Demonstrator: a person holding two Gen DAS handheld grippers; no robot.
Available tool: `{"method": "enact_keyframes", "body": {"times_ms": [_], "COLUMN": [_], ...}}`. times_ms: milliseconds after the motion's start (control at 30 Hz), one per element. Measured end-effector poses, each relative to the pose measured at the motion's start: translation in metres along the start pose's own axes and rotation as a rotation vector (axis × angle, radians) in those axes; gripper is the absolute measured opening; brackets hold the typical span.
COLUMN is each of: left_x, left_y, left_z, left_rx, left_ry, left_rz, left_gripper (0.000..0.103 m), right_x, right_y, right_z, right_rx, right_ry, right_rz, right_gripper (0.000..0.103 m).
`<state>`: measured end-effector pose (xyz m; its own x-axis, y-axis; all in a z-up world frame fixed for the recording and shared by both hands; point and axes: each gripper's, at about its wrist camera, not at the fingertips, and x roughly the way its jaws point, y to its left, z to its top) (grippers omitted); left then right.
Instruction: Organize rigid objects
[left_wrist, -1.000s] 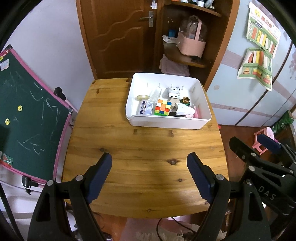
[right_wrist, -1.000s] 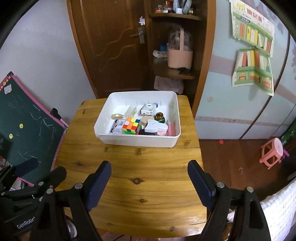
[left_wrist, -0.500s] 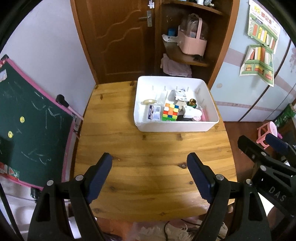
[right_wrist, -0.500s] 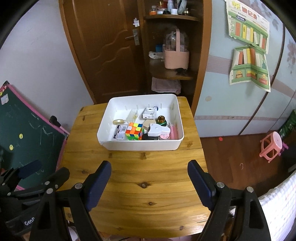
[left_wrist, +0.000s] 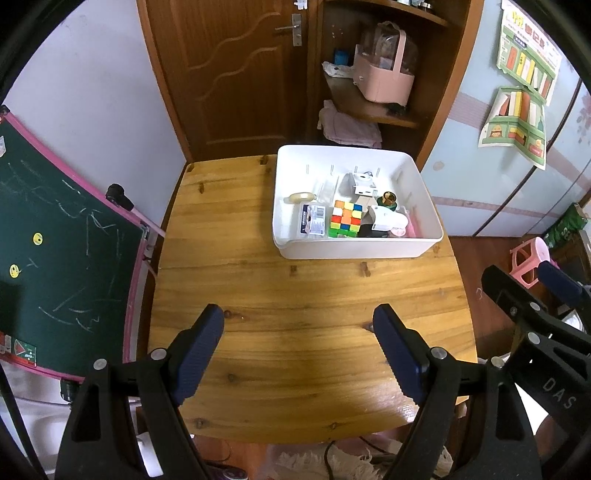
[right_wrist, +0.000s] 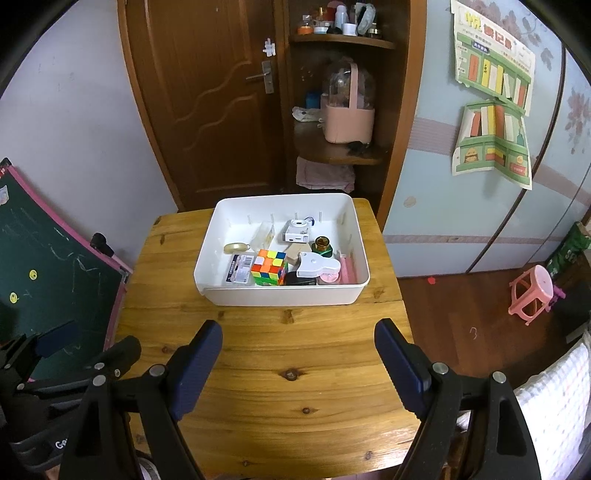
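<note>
Sitting jumbled, rigid objects fill white bin.

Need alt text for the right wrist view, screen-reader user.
A white bin of small items, including a colourful puzzle cube and a small white camera, sits at the far end of a wooden table. The open, empty right gripper frames the near foreground; the left gripper shows at lower left.
</note>
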<state>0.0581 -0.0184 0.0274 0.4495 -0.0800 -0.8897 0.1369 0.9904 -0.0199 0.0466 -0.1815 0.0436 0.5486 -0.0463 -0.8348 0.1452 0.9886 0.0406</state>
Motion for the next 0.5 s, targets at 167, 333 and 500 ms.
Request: {"method": "enact_keyframes", "body": {"times_ms": [167,333,500], "left_x": [0.0017,0.0019,0.0016], "left_y": [0.0007,0.0005,0.0002], "left_z": [-0.0006,-0.0011,-0.0014], "left_rx": [-0.004,-0.005,-0.007], "left_ry": [0.01,0.004,0.005], "left_rz": [-0.012,-0.015,-0.013], "left_gripper": [0.085,0.085,0.085], "right_x": [-0.0013,-0.0012,-0.0011], "right_y": [-0.0006,-0.0019,-0.0033], "right_z": [0.0001,-0.0005,-0.0015], "right_rx": [0.0,-0.003,-0.001], "right_ry": [0.002,-0.005,0.003], "right_rz": [0.001,-0.006,-0.004], "right_gripper": [0.085,0.085,0.085]}}
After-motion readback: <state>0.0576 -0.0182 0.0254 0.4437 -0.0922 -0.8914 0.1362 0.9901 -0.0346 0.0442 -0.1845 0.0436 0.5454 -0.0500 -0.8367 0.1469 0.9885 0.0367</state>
